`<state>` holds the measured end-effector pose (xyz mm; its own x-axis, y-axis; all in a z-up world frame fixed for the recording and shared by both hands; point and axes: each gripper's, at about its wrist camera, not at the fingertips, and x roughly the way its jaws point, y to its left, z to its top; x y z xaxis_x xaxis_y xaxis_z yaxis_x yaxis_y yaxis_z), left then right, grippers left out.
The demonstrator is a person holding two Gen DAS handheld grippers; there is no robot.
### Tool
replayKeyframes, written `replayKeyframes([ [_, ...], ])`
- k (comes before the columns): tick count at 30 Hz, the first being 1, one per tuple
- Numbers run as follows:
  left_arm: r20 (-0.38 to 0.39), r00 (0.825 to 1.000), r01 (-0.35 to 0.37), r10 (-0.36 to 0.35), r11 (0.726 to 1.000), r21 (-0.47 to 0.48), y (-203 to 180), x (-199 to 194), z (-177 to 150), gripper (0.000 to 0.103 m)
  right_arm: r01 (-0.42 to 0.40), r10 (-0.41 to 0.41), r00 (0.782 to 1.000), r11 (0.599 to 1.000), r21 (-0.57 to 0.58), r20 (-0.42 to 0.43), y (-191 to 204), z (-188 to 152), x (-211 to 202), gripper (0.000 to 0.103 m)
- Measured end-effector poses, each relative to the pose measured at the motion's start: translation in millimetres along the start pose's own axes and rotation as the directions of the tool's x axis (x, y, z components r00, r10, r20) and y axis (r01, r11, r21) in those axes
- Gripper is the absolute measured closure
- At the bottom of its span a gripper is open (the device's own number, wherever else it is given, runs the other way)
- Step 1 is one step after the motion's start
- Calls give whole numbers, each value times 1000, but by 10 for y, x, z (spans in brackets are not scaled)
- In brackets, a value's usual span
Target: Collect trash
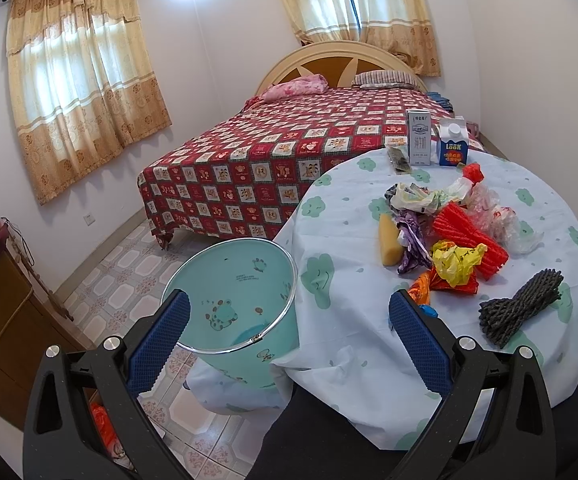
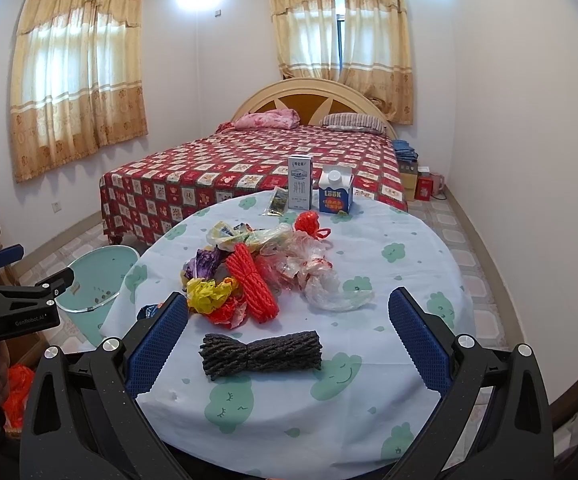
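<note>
The round table (image 2: pixel 409 264), draped in a pale blue cotton cloth printed with green smiling clouds, stood at the foot of the bed with the red patchwork-print cover (image 2: pixel 249 160). Near the table's middle lay the trash: a heap of crinkled plastic wrappers and bags (image 2: pixel 309 268), among them a ribbed red foam net sleeve (image 2: pixel 251 284), a crumpled yellow bag (image 2: pixel 209 294) and a purple foil scrap (image 2: pixel 205 260). On the table's near side, apart from the heap, lay a dark grey foam net sleeve (image 2: pixel 261 350), pinched at the waist like a bow (coarse, rope-like in texture). A wedge of yellow sponge (image 1: pixel 389 240) sat at the heap's left edge. At the table's far rim stood a tall white milk carton (image 2: pixel 299 182) and a squat blue gable-top carton (image 2: pixel 335 194), just beside each other, with a dark flat sachet (image 2: pixel 277 202) to their left.

Beside the table's left edge, on the tiled floor, stood a smooth mint-green plastic bin (image 1: pixel 245 288) with a metal hoop at its rim and cartoon frogs on its wall.

The left gripper (image 1: pixel 289 320) hung released over the gap between bin and table, its dimpled blue rubber pads (image 1: pixel 161 340) wide apart. The right gripper (image 2: pixel 289 320) hovered over the table's near side, likewise spread, with the grey sleeve lying between its fingers and touching neither.
</note>
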<state>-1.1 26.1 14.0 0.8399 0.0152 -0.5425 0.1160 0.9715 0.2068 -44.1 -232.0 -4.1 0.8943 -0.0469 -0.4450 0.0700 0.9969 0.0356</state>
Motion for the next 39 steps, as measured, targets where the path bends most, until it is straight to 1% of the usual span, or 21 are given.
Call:
replayKeyframes([
  [3, -1, 1000, -1, 1, 1000, 0, -2, 0, 0, 5, 1, -1, 1000, 1000, -2, -2, 20, 8, -5, 5],
  [8, -14, 1000, -5, 5, 1000, 7, 37, 100, -103, 5, 6, -6, 1000, 1000, -8, -15, -36, -75, 105, 5],
  [11, -25, 1000, 1, -1, 1000, 18, -23, 193, -154, 5, 18, -18, 999, 1000, -14, -26, -43, -83, 171, 5],
  [14, -38, 999, 8, -7, 999, 32, -54, 299, -203, 5, 38, -38, 998, 999, -13, -42, -114, -127, 304, 5],
  [16, -51, 999, 4, -2, 999, 37, -71, 397, -251, 6, 49, -49, 996, 999, -5, -69, -175, -184, 428, 5],
  [19, -76, 997, 11, -7, 999, 50, -204, 527, -263, 6, 57, -57, 993, 998, 1, -100, -233, -262, 590, 5],
  [21, -91, 995, 32, -28, 998, 49, -313, 605, -248, 6, 52, -50, 992, 999, 12, -117, -274, -300, 676, 5],
  [25, -92, 994, 60, -53, 995, 76, -569, 718, -246, 6, 45, -41, 989, 999, 21, -143, -306, -388, 819, 7],
  [26, -96, 994, 67, -59, 994, 84, -639, 770, -253, 8, 33, -28, 987, 999, 29, -155, -313, -419, 862, 8],
  [27, -103, 992, 77, -68, 993, 86, -677, 809, -254, 9, 25, -19, 986, 999, 32, -165, -327, -425, 904, 13],
  [28, -116, 990, 96, -86, 992, 86, -730, 870, -260, 14, 19, -12, 985, 999, 35, -174, -336, -432, 939, 21],
  [29, -126, 988, 104, -92, 991, 88, -766, 918, -264, 20, 6, 3, 981, 999, 41, -192, -337, -463, 983, 26],
  [30, -144, 984, 115, -101, 989, 89, -810, 983, -281, 23, -6, 15, 979, 999, 46, -202, -336, -482, 1017, 28],
  [33, -183, 972, 166, -150, 983, 80, -891, 1090, -343, 33, -50, 62, 971, 997, 58, -232, -334, -553, 1103, 41],
  [34, -187, 968, 185, -168, 980, 78, -901, 1104, -352, 41, -73, 86, 967, 995, 62, -241, -328, -576, 1127, 49],
  [35, -187, 965, 202, -185, 976, 77, -915, 1104, -369, 50, -85, 99, 965, 994, 67, -242, -334, -590, 1137, 55],
  [36, -185, 961, 223, -206, 972, 78, -938, 1101, -380, 56, -111, 126, 963, 991, 75, -238, -332, -605, 1140, 59],
  [37, -186, 955, 250, -233, 965, 77, -958, 1097, -385, 72, -132, 146, 960, 988, 76, -237, -323, -611, 1140, 70],
  [38, -186, 952, 262, -244, 962, 81, -967, 1085, -388, 75, -148, 162, 958, 986, 75, -235, -311, -609, 1137, 76],
  [39, -179, 953, 263, -244, 960, 92, -991, 1064, -387, 77, -156, 169, 957, 985, 73, -235, -298, -604, 1128, 78],
])
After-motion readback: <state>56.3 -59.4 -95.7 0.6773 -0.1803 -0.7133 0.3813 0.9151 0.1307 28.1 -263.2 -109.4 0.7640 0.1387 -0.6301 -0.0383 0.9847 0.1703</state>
